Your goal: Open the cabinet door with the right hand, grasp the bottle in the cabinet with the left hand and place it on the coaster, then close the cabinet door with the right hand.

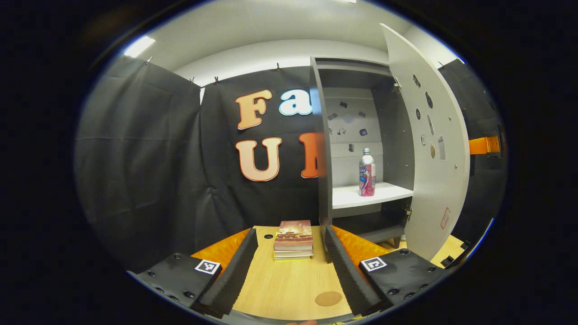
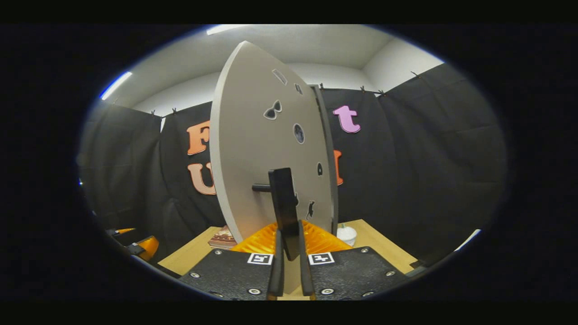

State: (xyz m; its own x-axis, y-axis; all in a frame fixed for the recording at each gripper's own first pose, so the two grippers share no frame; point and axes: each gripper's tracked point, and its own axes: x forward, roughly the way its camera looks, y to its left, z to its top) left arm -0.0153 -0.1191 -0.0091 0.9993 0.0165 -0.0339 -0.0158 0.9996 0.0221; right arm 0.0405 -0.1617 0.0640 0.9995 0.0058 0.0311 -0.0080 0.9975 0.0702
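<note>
Door [image 1: 429, 149] is standing wide with the right hand-held gripper [image 2: 289, 253] pinching its handle [image 2: 283, 212], so the left hand-held gripper [image 1: 289, 271], gaping wide at lower centre, is best reaching straight for the bottle [image 1: 366, 174] right of centre.

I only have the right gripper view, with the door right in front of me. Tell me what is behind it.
Observer: In the left gripper view the cabinet stands open, with a bottle upright on its white shelf.
Operator: Report the left gripper.
Observer: The left gripper is open, its fingers wide apart over the table, short of the cabinet and not touching the bottle.
Operator: Give me the coaster.
Observer: A round brown coaster lies on the table between those fingers, nothing on it; a stack of books sits farther back.
</note>
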